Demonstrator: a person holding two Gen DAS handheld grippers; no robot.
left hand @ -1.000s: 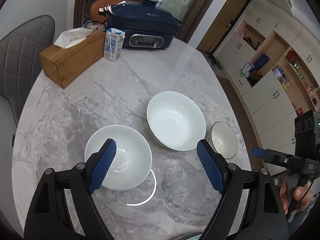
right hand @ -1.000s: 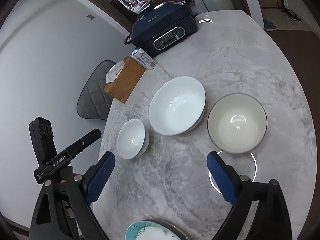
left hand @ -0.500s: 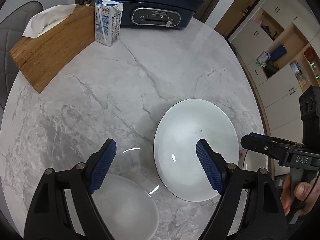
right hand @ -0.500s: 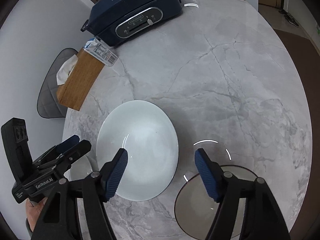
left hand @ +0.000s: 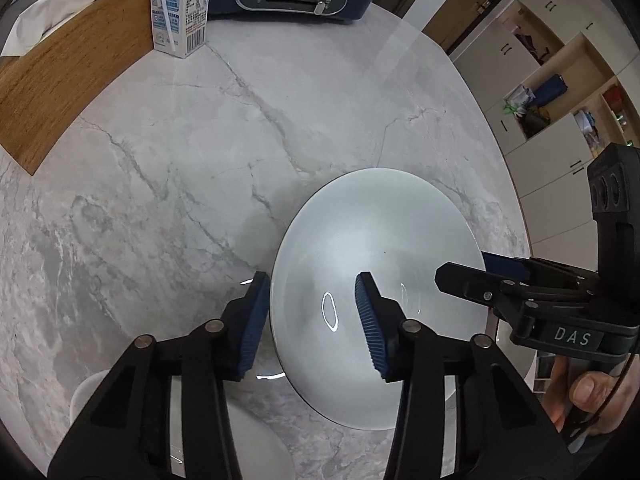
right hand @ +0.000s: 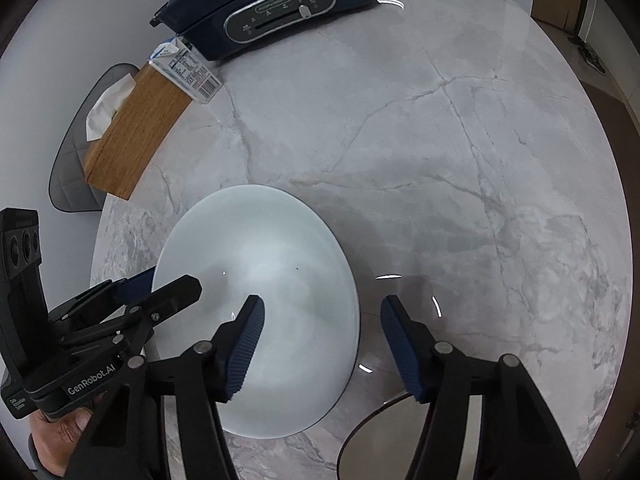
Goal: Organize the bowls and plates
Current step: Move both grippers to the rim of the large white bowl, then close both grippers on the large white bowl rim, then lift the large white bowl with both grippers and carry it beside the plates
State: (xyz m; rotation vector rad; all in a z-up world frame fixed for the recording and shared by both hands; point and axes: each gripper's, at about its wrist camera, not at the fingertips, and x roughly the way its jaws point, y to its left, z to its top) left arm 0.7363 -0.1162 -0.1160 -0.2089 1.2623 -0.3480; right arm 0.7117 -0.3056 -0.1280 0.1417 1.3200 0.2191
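A large white bowl (left hand: 376, 236) sits on the marble table; it also shows in the right wrist view (right hand: 256, 256). My left gripper (left hand: 310, 316) is open and straddles the bowl's left rim, one finger outside and one inside. My right gripper (right hand: 322, 340) is open and straddles the bowl's right rim in the same way. A small white bowl (left hand: 256, 440) lies low behind the left fingers. A beige dark-rimmed bowl (right hand: 384, 444) lies at the bottom by the right fingers.
A blue electric cooker (right hand: 272, 8), a milk carton (left hand: 178, 12) and a wooden tissue box (right hand: 136, 136) stand at the table's far side. A grey chair (right hand: 72, 160) is beyond the left edge. Cabinets (left hand: 560, 80) stand to the right.
Both grippers have moved forward and down to the large bowl and narrowed their opening, each now set astride its rim. The small and beige bowls have slid toward the frames' bottom edges.
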